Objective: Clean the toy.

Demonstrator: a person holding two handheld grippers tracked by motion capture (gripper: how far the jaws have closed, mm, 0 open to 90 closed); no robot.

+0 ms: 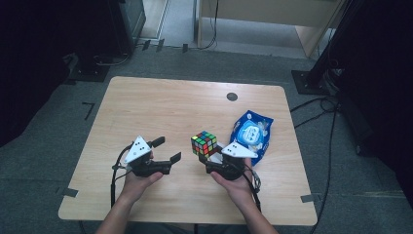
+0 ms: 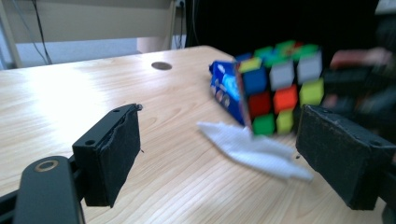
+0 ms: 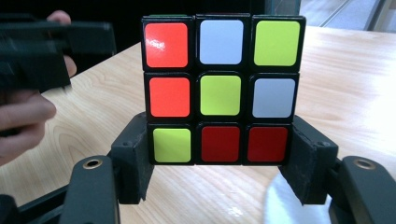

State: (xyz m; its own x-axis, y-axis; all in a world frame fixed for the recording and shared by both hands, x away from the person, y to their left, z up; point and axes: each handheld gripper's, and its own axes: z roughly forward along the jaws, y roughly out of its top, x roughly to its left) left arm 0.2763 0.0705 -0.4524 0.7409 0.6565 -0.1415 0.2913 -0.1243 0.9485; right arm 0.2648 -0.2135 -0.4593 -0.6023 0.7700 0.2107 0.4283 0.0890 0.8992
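While the left gripper point(image 1: 168, 149) hovered over the left half of the wooden table point(image 1: 156, 105), its jaws stood wide apart with nothing between them, the person's left hand point(image 1: 139, 181) wrapped around its body from below. In the left gripper view the two black padded jaws framed bare tabletop, and a white tissue point(image 2: 254, 148) lay crumpled just ahead of them.

Further right, the Rubik's cube point(image 1: 204, 144) sat clamped in the right gripper point(image 1: 210, 155), held just above the table near its middle. In the right gripper view the jaws pressed against the bottom row of the cube from both sides. The cube had black edges and glossy stickers in a scrambled pattern: the face toward that camera read orange, white, yellow-green across the top, orange, yellow-green, white in the middle, and yellow-green, red, red along the bottom. From the left gripper view its blurred faces showed blue, green, red, orange and white tiles.

Just right of the cube lay a blue snack bag point(image 1: 252, 134), flat on the table beside the right hand point(image 1: 238, 183).
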